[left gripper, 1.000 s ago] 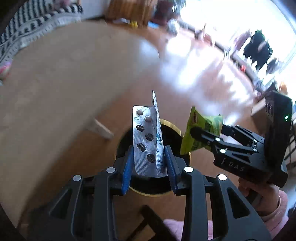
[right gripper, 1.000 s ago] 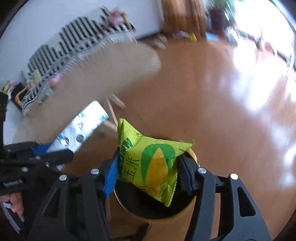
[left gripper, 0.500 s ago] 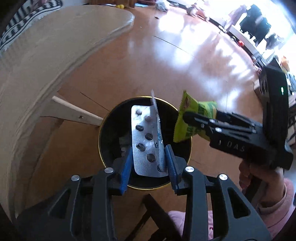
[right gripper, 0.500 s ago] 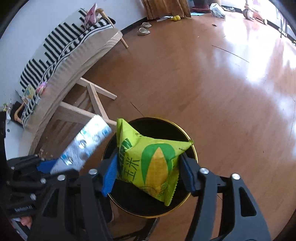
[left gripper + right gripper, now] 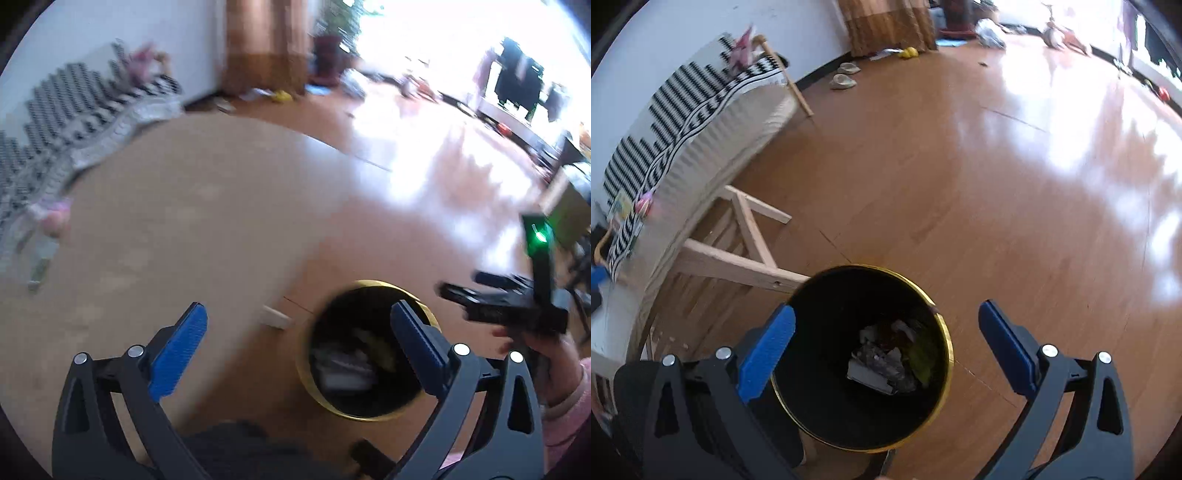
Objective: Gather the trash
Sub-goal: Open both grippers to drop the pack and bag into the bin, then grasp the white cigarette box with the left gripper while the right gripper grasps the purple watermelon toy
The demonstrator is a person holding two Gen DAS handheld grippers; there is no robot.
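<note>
Now both grippers hang above the bin (image 5: 943,332), jaws spread and empty. Trash (image 5: 886,358) lies at its bottom.

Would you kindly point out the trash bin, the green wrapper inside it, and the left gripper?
trash bin (image 5: 946,334), right wrist view, gold rim.
green wrapper (image 5: 921,357), right wrist view, its middle.
left gripper (image 5: 297,334), left wrist view, midway between fingertips.
</note>
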